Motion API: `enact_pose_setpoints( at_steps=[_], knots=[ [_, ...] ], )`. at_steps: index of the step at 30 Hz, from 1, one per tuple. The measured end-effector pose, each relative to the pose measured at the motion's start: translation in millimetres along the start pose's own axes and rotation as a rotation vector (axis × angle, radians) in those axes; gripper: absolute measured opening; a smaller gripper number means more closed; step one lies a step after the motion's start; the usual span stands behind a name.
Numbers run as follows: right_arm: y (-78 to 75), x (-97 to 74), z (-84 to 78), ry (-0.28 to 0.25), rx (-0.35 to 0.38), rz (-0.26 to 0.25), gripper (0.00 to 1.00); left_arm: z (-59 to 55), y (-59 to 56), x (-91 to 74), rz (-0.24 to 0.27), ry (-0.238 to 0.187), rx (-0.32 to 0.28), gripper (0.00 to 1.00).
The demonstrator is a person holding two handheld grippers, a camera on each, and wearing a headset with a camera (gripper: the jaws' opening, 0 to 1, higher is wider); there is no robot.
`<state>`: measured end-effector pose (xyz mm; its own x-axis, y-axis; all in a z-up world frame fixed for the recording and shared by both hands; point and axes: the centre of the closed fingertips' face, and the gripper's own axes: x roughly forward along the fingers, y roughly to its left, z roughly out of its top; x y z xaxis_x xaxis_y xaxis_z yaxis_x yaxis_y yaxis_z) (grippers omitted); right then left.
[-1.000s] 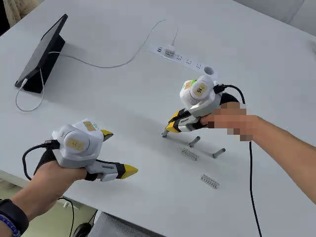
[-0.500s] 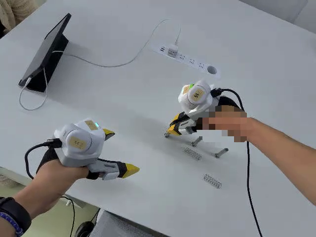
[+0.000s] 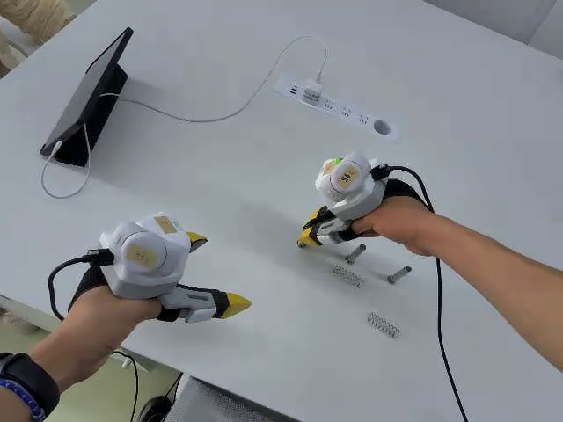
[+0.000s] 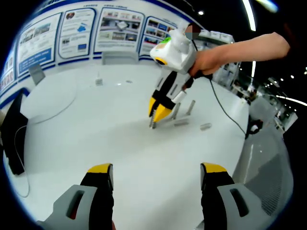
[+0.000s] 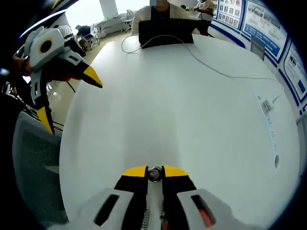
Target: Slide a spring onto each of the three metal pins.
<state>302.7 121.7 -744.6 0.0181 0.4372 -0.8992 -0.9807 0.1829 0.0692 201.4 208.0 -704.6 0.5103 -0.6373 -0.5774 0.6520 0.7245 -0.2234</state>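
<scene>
My right gripper (image 3: pixel 310 236) is shut on a metal pin (image 3: pixel 302 243), whose end touches the white table (image 3: pixel 220 176). In the right gripper view the pin's round end (image 5: pixel 154 173) sits between the shut yellow tips, with a spring coil (image 5: pixel 144 218) just behind it. Two more pins (image 3: pixel 355 254) (image 3: pixel 398 274) lie to the right of it. Loose springs (image 3: pixel 348 276) (image 3: pixel 383 324) lie near them. My left gripper (image 3: pixel 215 272) hovers open at the table's near edge, with nothing between its fingers. The left gripper view has the right gripper (image 4: pixel 160 108) ahead, on the pin (image 4: pixel 152 123).
A dark tablet (image 3: pixel 88 97) stands propped at the far left with a white cable. A white power strip (image 3: pixel 339 107) lies at the back, a cable running from it. A black cable trails from the right gripper along the person's arm. The table edge is close to the left gripper.
The head camera has shifted a little. The right gripper stays shut on the pin at the same spot; the left gripper stays open and still.
</scene>
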Motion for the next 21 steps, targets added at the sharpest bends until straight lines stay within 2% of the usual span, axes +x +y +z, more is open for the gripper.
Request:
enact_pose_setpoints(
  at_steps=[11,14,17,21],
  knots=[
    [1.1,3.1,-4.3,-0.002,0.023,-0.001,0.15,-1.7,-0.7,-5.0,0.005,-0.002,-0.003,0.75],
    [4.8,1.6,-8.1,0.010,0.012,0.004,0.19,-1.3,-0.9,-6.1,0.005,0.000,-0.002,0.75],
    [4.1,-4.0,-9.6,0.006,0.003,-0.012,0.22,0.3,-1.4,-6.7,0.005,-0.003,-0.002,0.75],
    [5.0,-11.5,-10.4,-0.021,0.038,-0.016,0.29,1.4,-3.1,-5.3,0.004,-0.003,-0.002,0.75]
  ],
)
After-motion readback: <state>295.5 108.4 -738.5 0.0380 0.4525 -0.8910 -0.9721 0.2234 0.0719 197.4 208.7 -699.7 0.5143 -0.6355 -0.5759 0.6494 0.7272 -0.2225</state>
